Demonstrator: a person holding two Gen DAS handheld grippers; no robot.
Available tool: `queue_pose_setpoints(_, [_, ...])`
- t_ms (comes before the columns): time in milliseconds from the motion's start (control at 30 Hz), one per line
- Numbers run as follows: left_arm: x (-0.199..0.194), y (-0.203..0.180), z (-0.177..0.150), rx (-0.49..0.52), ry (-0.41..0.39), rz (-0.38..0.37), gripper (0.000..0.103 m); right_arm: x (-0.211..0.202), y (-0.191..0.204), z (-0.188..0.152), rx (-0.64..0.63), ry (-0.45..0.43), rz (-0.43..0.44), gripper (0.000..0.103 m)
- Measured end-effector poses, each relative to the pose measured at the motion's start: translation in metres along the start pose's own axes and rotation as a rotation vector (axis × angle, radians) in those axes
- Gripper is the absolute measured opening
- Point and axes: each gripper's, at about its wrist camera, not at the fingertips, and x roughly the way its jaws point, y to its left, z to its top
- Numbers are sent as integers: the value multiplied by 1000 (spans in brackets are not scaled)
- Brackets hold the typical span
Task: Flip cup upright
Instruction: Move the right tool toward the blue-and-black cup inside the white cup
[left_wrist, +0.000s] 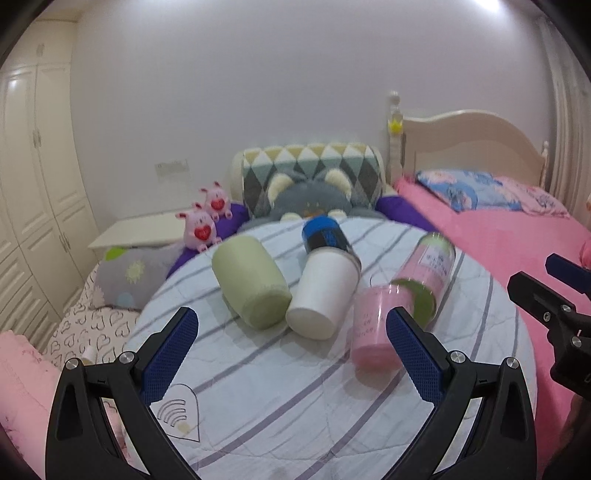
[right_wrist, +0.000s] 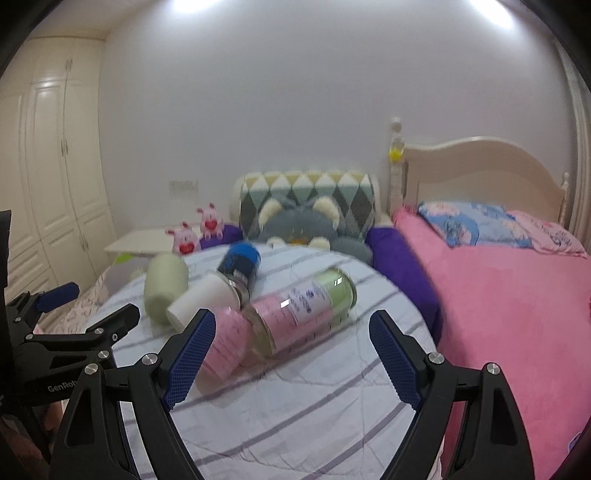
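Four containers are lying on their sides on a round surface covered with a pale blue quilt striped in grey (left_wrist: 280, 387), which is sitting in front of a bed with a pink blanket (left_wrist: 517, 251). On the left, a matte pale green cup (left_wrist: 249, 282) is lying with its closed base turned toward the near side, just beside a white paper cup (left_wrist: 325, 295) whose base is also facing near. The white cup's far end is meeting a dark cylindrical can with a blue cap (left_wrist: 325, 232); whether the two are joined I cannot tell. To the right, a pink translucent plastic cup (left_wrist: 373, 328) is lying tipped over, its far end touching a clear jar with pink and green contents and a white label (left_wrist: 428, 269). The left gripper (left_wrist: 291, 358) is hovering at the near edge of the quilt with its blue-padded fingers (left_wrist: 171, 354) spread wide apart, holding nothing; the pink cup is sitting just behind its right finger. The right gripper (right_wrist: 291, 358) is likewise hanging with fingers (right_wrist: 397, 363) wide apart and empty, facing the jar, with the pink cup partly hidden behind its left finger. Two pink plush pigs (left_wrist: 205, 218) and a grey plush toy (left_wrist: 310, 195) are resting at the far side.
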Motion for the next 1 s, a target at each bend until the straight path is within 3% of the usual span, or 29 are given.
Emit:
queue_pose_setpoints(267, [28, -3, -2, 27, 99, -18, 103, 26, -7, -4, 17, 118, 10, 87])
queue_pose_setpoints(567, [58, 6, 17, 34, 181, -78, 103, 56, -2, 21, 19, 145, 33, 87])
queue_pose_setpoints(767, [76, 20, 44, 57, 166, -56, 103, 86, 10, 52, 8, 145, 54, 87])
queue_pose_setpoints(1000, [103, 43, 73, 63, 151, -34, 103, 141, 22, 83, 7, 210, 79, 87])
